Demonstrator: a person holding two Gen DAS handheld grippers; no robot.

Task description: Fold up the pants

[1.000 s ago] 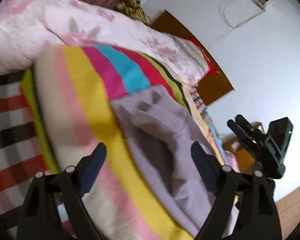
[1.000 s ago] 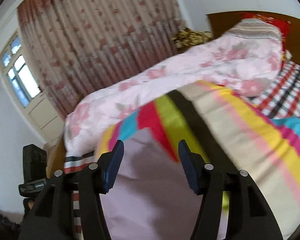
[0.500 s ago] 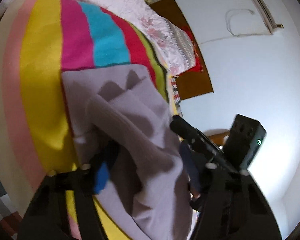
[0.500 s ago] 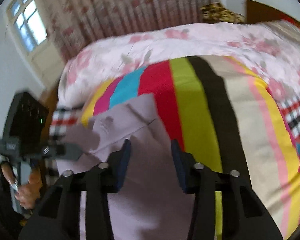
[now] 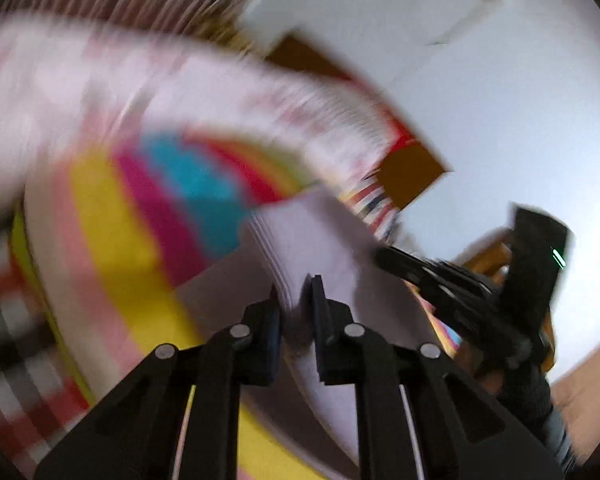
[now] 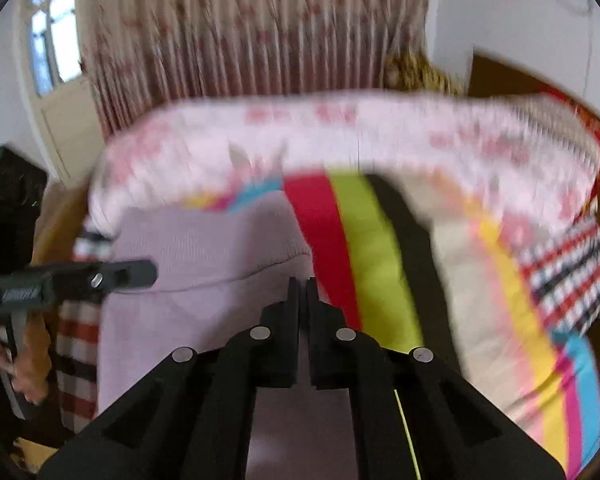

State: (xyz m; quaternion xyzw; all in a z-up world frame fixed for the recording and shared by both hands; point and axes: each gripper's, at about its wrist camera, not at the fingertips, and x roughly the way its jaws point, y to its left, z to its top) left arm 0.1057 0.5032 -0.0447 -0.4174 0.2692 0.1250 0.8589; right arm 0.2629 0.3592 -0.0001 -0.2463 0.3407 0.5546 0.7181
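Lavender pants lie on a striped bedspread, and the whole view is blurred. My left gripper is closing, with a raised fold of the pants pinched between its pads. In the right wrist view the pants spread out to the left. My right gripper is shut at their right edge, with the fabric caught at its tips. Each gripper shows in the other's view: the right gripper touches the far side of the lifted fold, and the left gripper bites the pants' left edge.
A pink floral quilt is heaped along the back of the bedspread, with a curtain behind it. A checked sheet shows at the right. A brown headboard stands by the white wall. A hand holds the left gripper's handle.
Both grippers came down onto the pants and their jaws went from wide open to closed on the fabric. A fold of the pants now stands up between them.
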